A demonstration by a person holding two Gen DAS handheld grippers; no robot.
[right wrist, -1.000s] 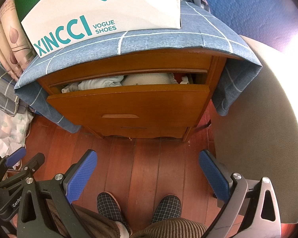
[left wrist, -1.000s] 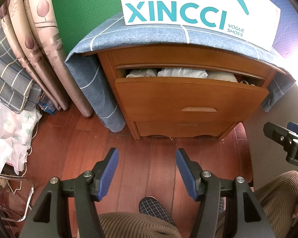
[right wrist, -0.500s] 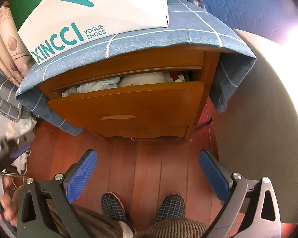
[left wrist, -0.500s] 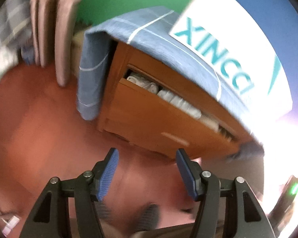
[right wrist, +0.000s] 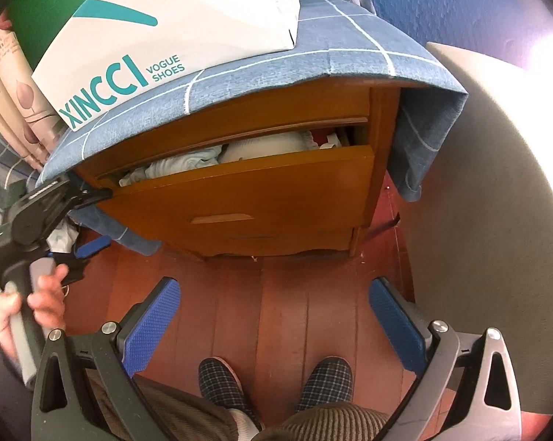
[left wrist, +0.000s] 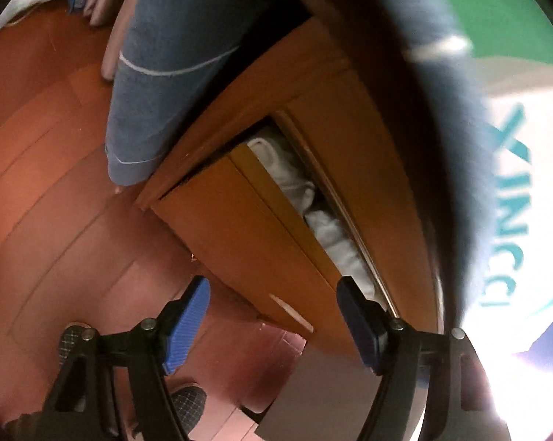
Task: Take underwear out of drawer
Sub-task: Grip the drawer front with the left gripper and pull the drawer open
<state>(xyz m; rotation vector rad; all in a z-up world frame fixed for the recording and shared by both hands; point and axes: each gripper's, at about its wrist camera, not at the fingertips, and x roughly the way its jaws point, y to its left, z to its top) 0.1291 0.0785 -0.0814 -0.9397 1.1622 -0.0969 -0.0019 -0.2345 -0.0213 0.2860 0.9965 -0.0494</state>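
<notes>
A wooden nightstand has its top drawer (right wrist: 247,187) partly pulled out, with pale folded underwear (right wrist: 261,145) showing in the gap. In the left wrist view the drawer (left wrist: 247,235) appears tilted, with white underwear (left wrist: 331,235) along its open slot. My left gripper (left wrist: 272,319) is open and empty, close to the drawer's left corner; it also shows in the right wrist view (right wrist: 92,220), one finger at the drawer's left edge. My right gripper (right wrist: 272,319) is open and empty, held back above the floor in front of the nightstand.
A blue checked cloth (right wrist: 349,55) covers the nightstand, with a white XINCCI shoe box (right wrist: 166,25) on it. A grey chair or cushion (right wrist: 496,202) stands to the right. Curtains (right wrist: 15,110) hang at the left. My slippered feet (right wrist: 221,378) rest on the wooden floor.
My left gripper has swung left and forward, rolling over, up to the drawer's left corner. My right gripper has moved slightly closer to the nightstand.
</notes>
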